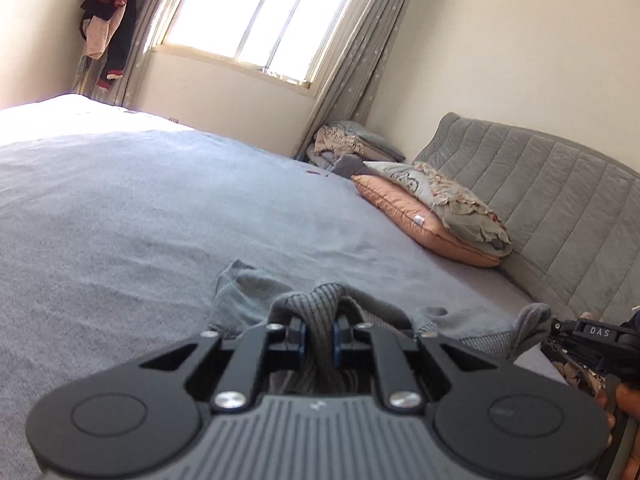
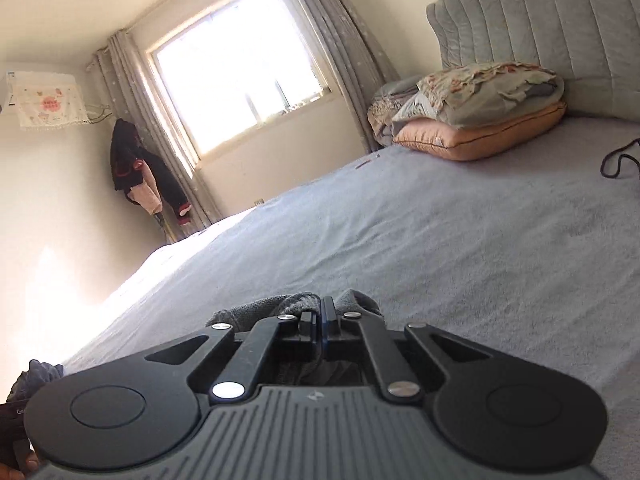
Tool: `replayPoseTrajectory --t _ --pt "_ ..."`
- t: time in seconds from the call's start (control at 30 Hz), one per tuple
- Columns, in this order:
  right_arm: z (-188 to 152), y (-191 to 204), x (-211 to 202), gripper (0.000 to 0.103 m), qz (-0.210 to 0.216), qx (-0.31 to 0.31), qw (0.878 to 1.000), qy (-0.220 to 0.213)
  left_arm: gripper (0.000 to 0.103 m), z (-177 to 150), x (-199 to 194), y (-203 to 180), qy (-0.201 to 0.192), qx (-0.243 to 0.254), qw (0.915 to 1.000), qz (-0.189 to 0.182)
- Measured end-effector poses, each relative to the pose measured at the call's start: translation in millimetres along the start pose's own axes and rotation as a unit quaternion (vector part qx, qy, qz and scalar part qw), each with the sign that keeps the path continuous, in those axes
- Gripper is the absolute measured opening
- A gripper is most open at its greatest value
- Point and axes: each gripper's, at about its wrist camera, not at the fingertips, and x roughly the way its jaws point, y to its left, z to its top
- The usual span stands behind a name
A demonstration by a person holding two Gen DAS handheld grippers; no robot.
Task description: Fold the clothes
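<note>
The fold has barely begun, by my reading: one grey knit garment (image 1: 320,320) lies bunched at the near edge of the bed (image 1: 160,220), at about 6 o'clock in the left wrist view, and no crease or flat fold shows in it yet, so spreading, folding and laying it down all seem left to do. Starting at 9 o'clock in that view, the bed's blue-grey cover runs bare toward the window (image 1: 260,16); dark clothes (image 1: 108,28) hang by the curtain at 11 o'clock. At 6 o'clock the left tool (image 1: 319,338) is clenched on a ribbed band of the garment, cloth filling the narrow gap between its pads. Further right, at 4 o'clock, the right tool (image 1: 560,326) shows side-on, with a grey corner of the same garment bulging at its tip. In the right wrist view the right tool (image 2: 320,326) has its jaws drawn fully together, with dark grey knit bulging up around the tips, so I judge it pinching a thin layer of the garment (image 2: 256,312); at 8 o'clock a scrap of the same grey cloth shows beside the other tool's dark body. Counted: one garment in hand, two tools, both gripping it; one window; two curtains flanking it; one orange pillow (image 2: 480,136) at 2 o'clock with one patterned pillow (image 2: 492,88) stacked on it; one heap of folded bedding behind them; one padded headboard (image 2: 540,12); one black cord (image 2: 618,160) on the cover at 3 o'clock.
</note>
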Motion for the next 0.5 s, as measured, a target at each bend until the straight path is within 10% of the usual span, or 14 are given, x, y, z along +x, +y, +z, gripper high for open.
replayPoseTrajectory --t 0.23,0.5 --pt "23.7 -16.8 -16.5 0.003 -0.088 -0.01 0.995 -0.052 0.013 -4.6 -3.8 17.8 0.018 -0.061 0.998 -0.006" --pt "-13.8 -84.4 8.9 0.041 -0.179 0.149 0.97 0.071 0.014 -9.2 5.2 27.2 0.041 -0.083 0.9955 0.023"
